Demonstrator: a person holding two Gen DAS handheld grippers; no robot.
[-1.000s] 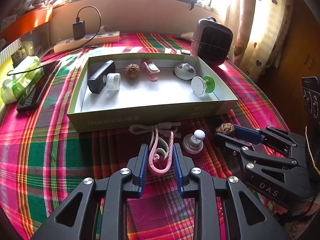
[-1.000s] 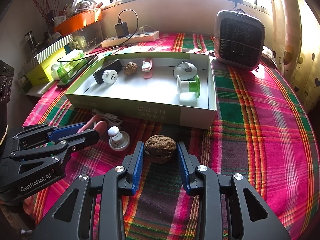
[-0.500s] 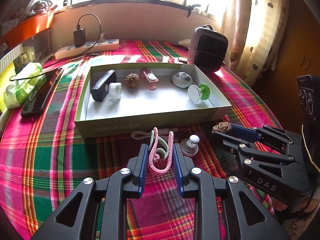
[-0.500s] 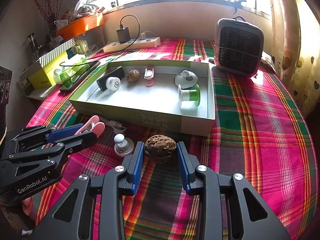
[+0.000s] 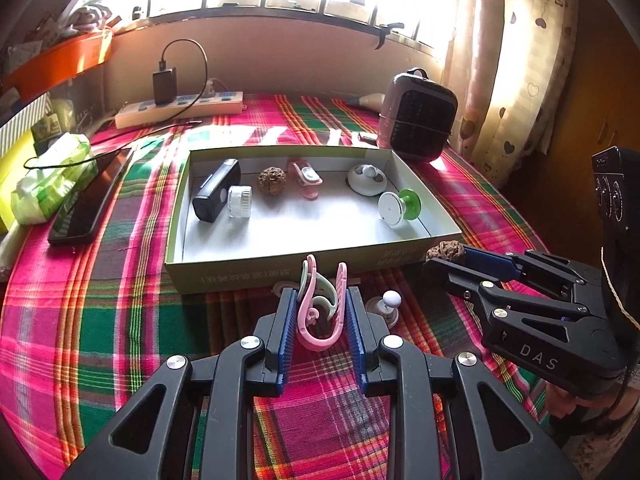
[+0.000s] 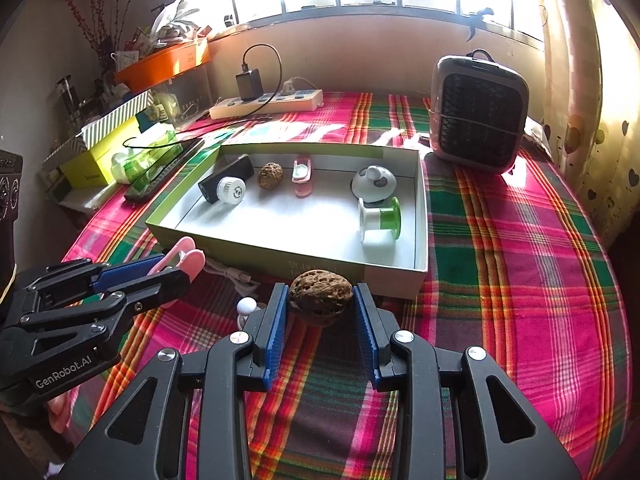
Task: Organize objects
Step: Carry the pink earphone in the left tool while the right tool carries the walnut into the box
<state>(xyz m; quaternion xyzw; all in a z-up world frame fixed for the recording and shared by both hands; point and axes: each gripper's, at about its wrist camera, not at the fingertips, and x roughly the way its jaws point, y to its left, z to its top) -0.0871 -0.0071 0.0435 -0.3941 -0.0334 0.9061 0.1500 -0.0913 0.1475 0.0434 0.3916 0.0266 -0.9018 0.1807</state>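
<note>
A wrinkled brown walnut (image 6: 321, 297) is gripped in the right tongs (image 6: 321, 312), and a curved pink plastic clip (image 5: 320, 312) in the left tongs (image 5: 320, 320), both raised before the shallow green cardboard box (image 6: 328, 266), likely for sorting inside.

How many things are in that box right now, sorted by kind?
Walnut: 1
Black device: 1
White jar: 1
Pink clip: 1
White dome: 1
Green-and-white spool: 1
Total in the box: 6

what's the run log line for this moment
left gripper: holds pink clip | right gripper: holds walnut | box: ahead of both
</note>
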